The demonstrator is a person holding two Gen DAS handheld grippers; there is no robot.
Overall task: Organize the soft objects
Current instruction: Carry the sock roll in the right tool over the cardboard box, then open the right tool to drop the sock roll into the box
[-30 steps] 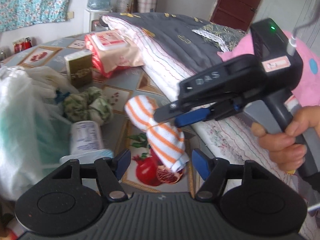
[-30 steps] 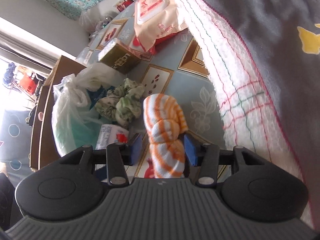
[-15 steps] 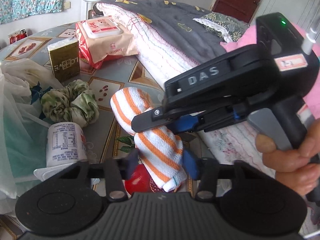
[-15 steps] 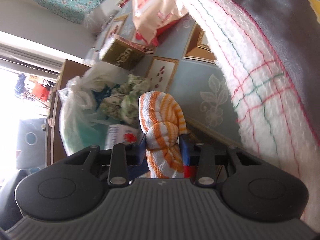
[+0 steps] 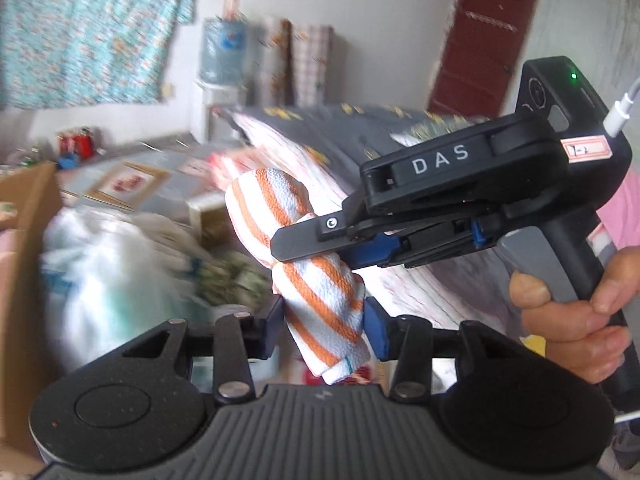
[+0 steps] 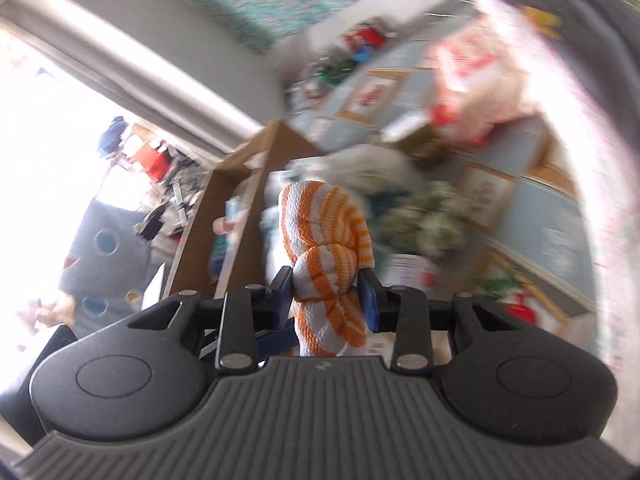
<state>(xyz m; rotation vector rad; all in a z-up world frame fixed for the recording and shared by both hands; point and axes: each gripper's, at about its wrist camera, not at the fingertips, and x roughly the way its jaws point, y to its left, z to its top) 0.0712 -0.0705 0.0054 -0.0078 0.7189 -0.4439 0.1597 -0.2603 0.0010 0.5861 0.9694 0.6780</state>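
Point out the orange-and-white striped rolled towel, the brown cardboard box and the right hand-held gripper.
Orange-and-white striped rolled towel (image 5: 320, 280): left wrist view, lower half.
Brown cardboard box (image 6: 244, 196): right wrist view, near wall.
Right hand-held gripper (image 5: 320, 242): left wrist view, fingertips clamping the towel.

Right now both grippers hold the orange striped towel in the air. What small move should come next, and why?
Probably carry the orange-striped rolled towel toward the cardboard box at the table's edge. The left gripper, jaws closing, pinches its lower end, and the right gripper clamps its middle, so it hangs clear of the clutter. The blurred box seems the likeliest place for soft things.
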